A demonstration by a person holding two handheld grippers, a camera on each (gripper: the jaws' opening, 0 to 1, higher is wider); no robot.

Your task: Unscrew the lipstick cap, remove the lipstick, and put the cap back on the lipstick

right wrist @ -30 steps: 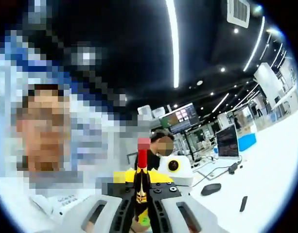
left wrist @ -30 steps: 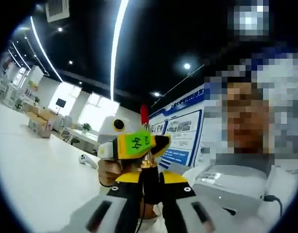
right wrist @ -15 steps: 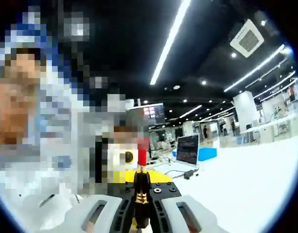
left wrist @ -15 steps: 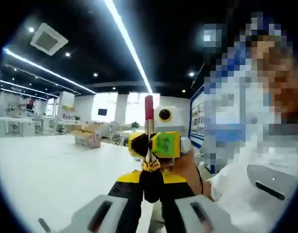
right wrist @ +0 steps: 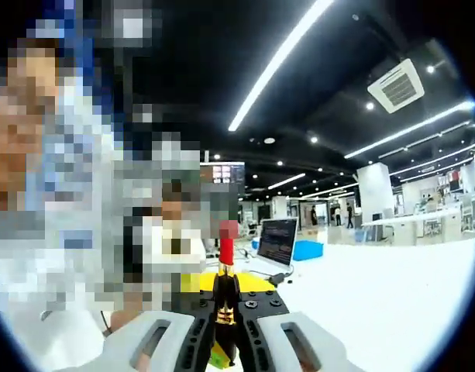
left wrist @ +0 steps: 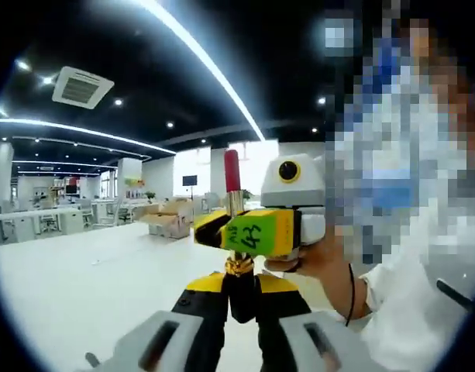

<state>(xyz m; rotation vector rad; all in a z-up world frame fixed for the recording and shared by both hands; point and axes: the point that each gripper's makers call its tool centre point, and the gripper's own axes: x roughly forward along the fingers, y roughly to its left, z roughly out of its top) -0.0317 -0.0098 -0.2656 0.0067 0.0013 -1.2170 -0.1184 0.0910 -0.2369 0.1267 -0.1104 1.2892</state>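
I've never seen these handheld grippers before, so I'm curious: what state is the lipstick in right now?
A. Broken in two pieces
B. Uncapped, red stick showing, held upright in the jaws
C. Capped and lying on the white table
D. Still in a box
B: the lipstick stands upright with its red stick bare above the gold collar, its dark base clamped in the left gripper, and the right gripper also closes on it.

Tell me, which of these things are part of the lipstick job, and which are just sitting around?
Part of the job:
lipstick
left tool
right tool

Just lying about:
laptop
blue box
cardboard box
white table
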